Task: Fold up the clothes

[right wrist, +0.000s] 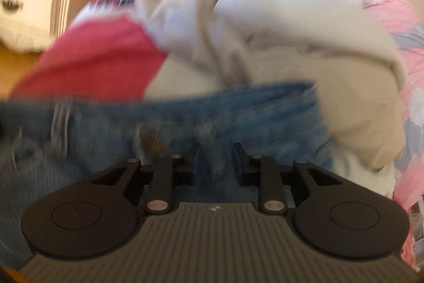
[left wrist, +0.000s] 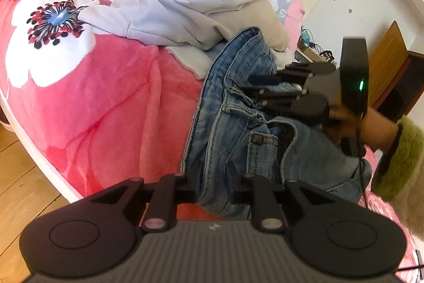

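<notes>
Jeans [left wrist: 238, 129] of faded blue denim lie crumpled on the bed, right of centre in the left wrist view, their waistband, belt loops and pale seams bunched in thick folds. They rest on a pink blanket [left wrist: 111, 108] printed with a big white flower, and a heap of white and beige clothes [left wrist: 185, 7] sits just behind them toward the top of the frame. At the bottom centre the left claw [left wrist: 213, 177] is nearly closed and pinches a fold of the denim. At the right, the right claw [left wrist: 254, 92] lies against the waistband, held by a hand in a fuzzy green sleeve [left wrist: 400, 161]. Its own view is blurred; the fingers stand slightly apart with denim between them, so whether they grip cannot be told.
</notes>
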The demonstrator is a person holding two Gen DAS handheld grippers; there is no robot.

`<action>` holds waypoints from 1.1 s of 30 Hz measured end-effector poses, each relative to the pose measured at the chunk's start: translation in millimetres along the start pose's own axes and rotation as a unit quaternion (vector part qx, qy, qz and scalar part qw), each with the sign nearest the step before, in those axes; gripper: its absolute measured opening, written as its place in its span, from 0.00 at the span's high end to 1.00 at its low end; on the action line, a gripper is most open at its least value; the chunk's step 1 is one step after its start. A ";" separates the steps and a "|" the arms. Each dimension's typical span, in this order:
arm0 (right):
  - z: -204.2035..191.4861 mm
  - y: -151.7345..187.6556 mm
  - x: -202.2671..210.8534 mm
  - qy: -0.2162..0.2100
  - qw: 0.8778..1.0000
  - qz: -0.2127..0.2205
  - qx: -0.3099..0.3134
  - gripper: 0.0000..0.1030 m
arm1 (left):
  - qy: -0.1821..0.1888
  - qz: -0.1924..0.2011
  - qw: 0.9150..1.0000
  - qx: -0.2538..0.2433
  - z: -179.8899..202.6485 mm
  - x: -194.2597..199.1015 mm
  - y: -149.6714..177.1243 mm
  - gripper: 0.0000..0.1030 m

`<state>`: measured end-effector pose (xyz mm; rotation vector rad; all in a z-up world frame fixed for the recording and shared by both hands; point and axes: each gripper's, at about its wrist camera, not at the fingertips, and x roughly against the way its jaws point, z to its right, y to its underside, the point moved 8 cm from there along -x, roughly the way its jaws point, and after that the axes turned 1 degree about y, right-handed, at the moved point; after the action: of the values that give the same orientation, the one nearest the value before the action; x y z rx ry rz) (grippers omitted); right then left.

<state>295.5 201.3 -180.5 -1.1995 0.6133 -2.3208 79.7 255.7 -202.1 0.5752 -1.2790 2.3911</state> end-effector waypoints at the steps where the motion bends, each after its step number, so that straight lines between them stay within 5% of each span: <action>1: -3.6 3.1 -1.8 0.011 1.000 0.003 0.011 0.76 | 0.001 0.002 1.000 0.000 0.2 -0.6 -0.6 0.81; 13: -22.1 -3.6 -18.4 0.092 0.984 -0.022 0.151 0.79 | 0.015 0.020 1.000 0.014 -1.5 -2.4 -1.0 0.77; 17: -14.1 -2.2 -19.8 0.119 0.983 -0.032 0.136 0.77 | 0.019 0.022 0.999 0.014 -2.8 -2.5 -0.8 0.77; 22: -6.1 2.6 -19.0 0.082 0.991 -0.059 0.092 0.81 | 0.022 0.022 0.999 0.013 -4.2 -3.5 -0.8 0.77; 29: 4.7 -11.1 -27.5 0.138 0.985 0.012 0.104 0.82 | 0.030 0.027 0.999 0.026 -7.0 -3.2 0.4 0.77; 33: 18.2 -28.3 -30.4 0.179 0.978 0.057 0.085 0.96 | 0.035 0.028 0.998 0.033 -9.5 -3.1 1.1 0.78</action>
<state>321.1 238.2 -174.0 -0.6557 0.5699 -2.4512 80.1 262.8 -209.2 0.4757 -1.2048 2.4842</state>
